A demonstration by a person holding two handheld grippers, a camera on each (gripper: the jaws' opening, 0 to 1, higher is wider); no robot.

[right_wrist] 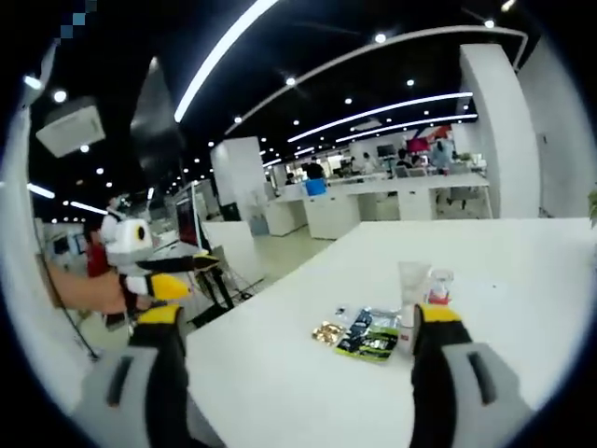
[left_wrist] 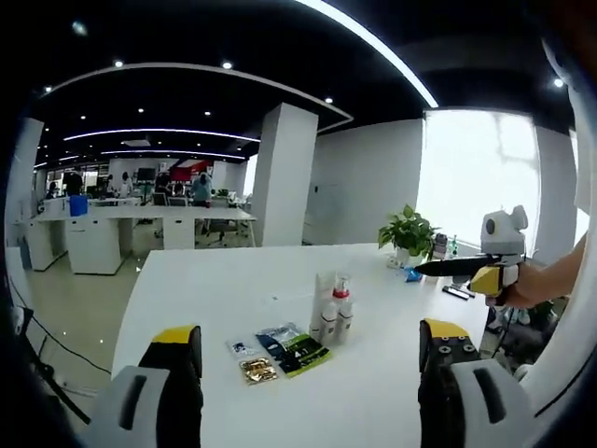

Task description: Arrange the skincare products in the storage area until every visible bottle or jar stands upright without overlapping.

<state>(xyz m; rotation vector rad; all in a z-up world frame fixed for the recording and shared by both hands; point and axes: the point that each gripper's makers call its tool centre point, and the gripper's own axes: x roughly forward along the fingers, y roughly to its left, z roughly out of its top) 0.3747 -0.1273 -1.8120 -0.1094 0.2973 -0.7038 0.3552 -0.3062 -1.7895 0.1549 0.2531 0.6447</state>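
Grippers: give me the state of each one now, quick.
Left gripper: open, holding nothing, above the white table.
Right gripper: open, holding nothing, short of the skincare bottles.

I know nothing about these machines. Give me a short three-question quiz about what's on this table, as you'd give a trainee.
1. True or false: the bottles on the white table lie flat.
2. What lies beside the bottles? A) sachets B) a towel C) a bowl
3. Fill in: the left claw and right claw are both ____ and hold nothing.

Key: 1 false, they stand upright, close together. 2 A, flat on the table. 3 open.
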